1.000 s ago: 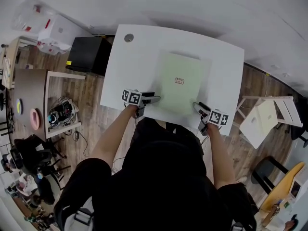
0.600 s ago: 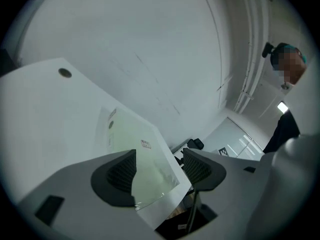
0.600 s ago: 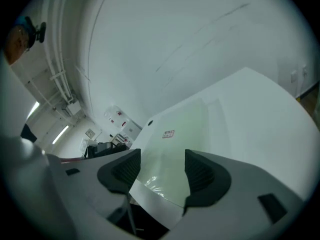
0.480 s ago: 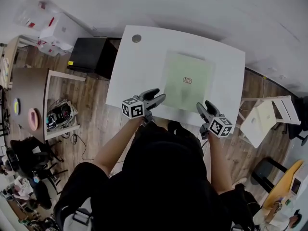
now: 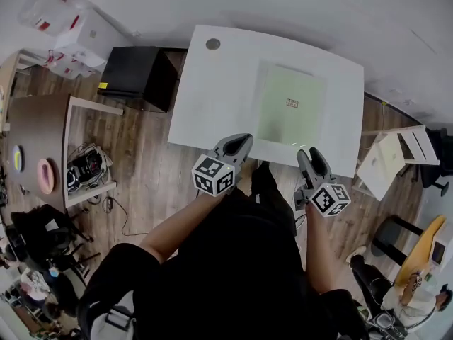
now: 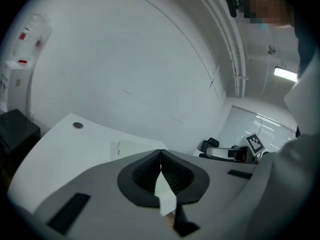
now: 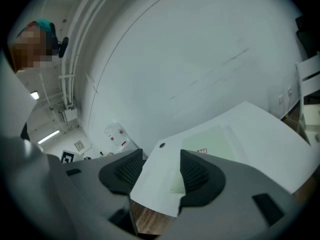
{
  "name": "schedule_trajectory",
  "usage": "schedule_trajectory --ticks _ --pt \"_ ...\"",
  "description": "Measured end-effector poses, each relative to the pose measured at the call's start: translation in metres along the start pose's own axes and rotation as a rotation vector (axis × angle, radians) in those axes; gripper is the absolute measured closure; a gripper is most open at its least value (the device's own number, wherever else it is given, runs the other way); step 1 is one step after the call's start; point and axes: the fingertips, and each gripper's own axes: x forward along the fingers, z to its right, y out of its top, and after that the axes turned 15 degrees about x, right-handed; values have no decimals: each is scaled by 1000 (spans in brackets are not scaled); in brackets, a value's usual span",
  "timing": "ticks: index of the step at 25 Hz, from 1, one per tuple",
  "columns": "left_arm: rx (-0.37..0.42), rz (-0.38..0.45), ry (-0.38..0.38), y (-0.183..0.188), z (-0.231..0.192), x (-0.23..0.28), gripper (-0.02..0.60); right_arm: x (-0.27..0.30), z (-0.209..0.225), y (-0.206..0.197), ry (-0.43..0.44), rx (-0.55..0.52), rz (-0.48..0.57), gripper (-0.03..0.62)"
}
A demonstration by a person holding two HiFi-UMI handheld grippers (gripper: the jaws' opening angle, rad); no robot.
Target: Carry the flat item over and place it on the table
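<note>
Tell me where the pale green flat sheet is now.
In the head view, the pale green flat sheet lies on the right half of the white table, right of the round grommet near its far-left corner.

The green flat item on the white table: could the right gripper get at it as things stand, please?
Probably yes: the right gripper hangs open by the near edge of the table, and the flat item lies just ahead, nothing between them.
</note>
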Motion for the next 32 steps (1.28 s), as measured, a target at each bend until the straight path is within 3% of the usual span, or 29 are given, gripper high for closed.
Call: schedule_trajectory --ticks 5,8,14,19,24,28,32 --pt "121 47 -43 7 49 -29 568 -33 -41 -36 -85 -155 65 497" --pt "182 47 -47 5 73 -39 568 -53 -59 -51 -108 -218 98 539" --pt "210 24 -68 -14 131 -69 568 -102 -84 -73 -123 -316 129 546" --pt "281 82 15 -24 198 -97 568 -159 -85 -96 -63 -316 177 548" --pt "313 83 65 -61 290 -142 568 -242 -98 -143 14 -337 187 551" --pt "324 90 153 -85 357 -179 568 -320 -93 -177 -18 -392 192 551" --pt "373 96 211 -91 401 -215 568 -373 -108 -200 -43 -520 203 551"
